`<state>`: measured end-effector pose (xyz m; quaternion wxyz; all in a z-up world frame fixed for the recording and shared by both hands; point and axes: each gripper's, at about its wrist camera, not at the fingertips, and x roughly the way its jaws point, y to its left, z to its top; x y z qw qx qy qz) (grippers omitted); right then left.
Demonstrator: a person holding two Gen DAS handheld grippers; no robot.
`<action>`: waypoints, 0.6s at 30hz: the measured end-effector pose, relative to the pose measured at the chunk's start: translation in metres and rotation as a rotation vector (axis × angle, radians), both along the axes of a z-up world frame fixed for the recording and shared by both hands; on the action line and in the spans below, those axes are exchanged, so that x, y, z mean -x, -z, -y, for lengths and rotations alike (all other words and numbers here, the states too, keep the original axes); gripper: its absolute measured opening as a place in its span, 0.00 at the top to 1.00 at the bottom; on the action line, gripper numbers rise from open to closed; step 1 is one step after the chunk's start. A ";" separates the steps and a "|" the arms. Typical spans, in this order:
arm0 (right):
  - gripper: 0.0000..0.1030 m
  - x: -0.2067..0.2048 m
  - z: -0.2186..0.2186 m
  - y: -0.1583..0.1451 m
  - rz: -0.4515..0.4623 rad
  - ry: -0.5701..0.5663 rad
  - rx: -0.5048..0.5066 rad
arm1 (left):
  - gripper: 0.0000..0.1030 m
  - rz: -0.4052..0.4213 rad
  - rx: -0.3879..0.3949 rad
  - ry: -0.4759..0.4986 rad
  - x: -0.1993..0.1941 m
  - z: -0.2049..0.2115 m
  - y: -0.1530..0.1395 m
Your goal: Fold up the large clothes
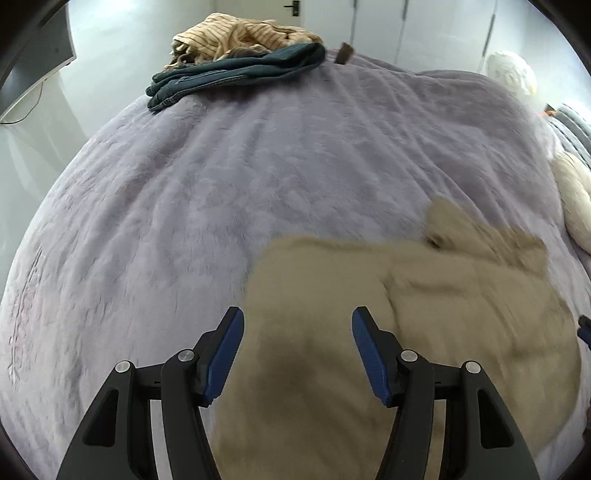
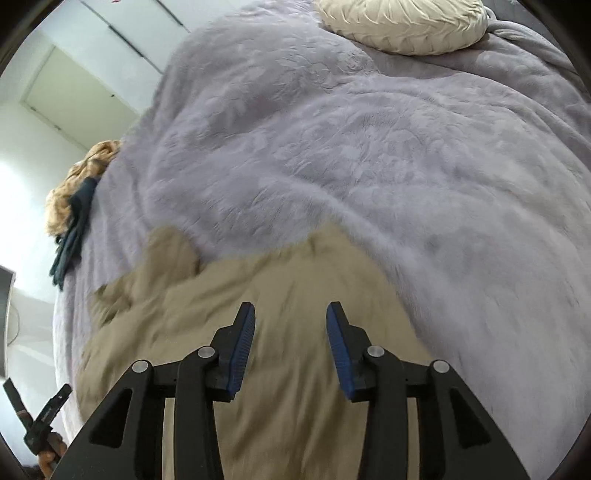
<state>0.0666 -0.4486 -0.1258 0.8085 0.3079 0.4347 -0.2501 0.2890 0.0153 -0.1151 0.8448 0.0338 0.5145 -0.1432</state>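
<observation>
1. A beige garment [image 1: 424, 332] is lying rumpled on a lilac plush blanket [image 1: 258, 184] that is covering the bed, near the edge closest to both cameras.
2. The left gripper [image 1: 297, 325] is hovering over the garment's left part with its jaws standing well apart; nothing is sitting between the blue pads [image 1: 225, 354], and the cloth is lying loose below them.
3. The right gripper [image 2: 290, 319] is hovering over the same garment [image 2: 258, 295] with its jaws apart, though more narrowly than the left ones; its pads [image 2: 242, 350] are pressing on nothing.
4. The garment is looking blurred in both wrist views, so its kind and its folds are hard to read; one flap is sticking out toward the middle of the blanket [image 2: 369, 147].
5. At the far edge of the bed, a dark denim piece [image 1: 229, 75] is lying beside and partly under a tan striped garment [image 1: 236, 37], well apart from the beige one.
6. A cream pleated round cushion [image 2: 406, 26] is resting on the blanket toward the head of the bed.
7. In the right wrist view, the left gripper's tool [image 2: 46, 417] is showing at the lower left corner.
</observation>
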 end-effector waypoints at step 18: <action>0.41 0.123 -0.087 0.011 -0.056 0.010 -0.160 | 0.20 -0.185 0.045 0.001 0.137 -0.016 0.018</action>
